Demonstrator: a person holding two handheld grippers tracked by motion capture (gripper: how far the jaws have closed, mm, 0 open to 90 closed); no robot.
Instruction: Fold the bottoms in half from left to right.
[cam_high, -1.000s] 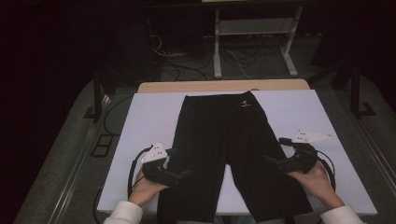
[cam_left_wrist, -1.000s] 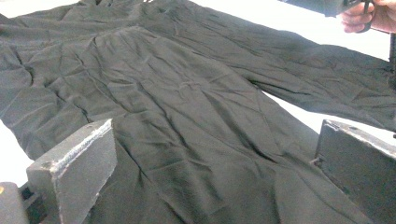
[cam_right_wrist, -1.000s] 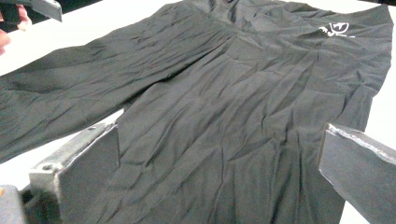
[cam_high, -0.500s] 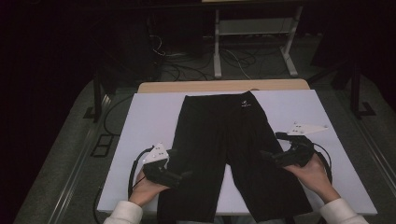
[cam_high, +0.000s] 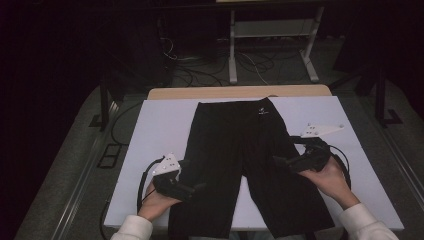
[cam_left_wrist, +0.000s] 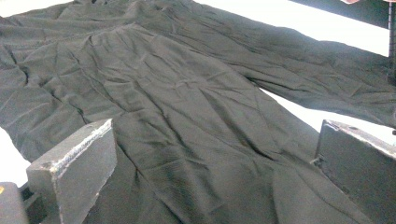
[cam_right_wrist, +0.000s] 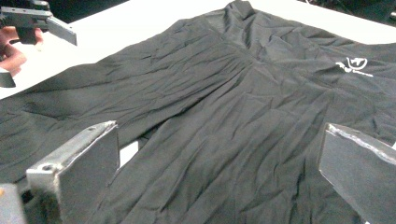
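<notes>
The left gripper hovered over the lower part of the left leg of the black wrinkled fabric shorts, with its jaws spread wide and holding nothing. The shorts lay flat in the middle of the white table, waistband at the far side, a small white logo near it. The right gripper was released too, above the right leg.
</notes>
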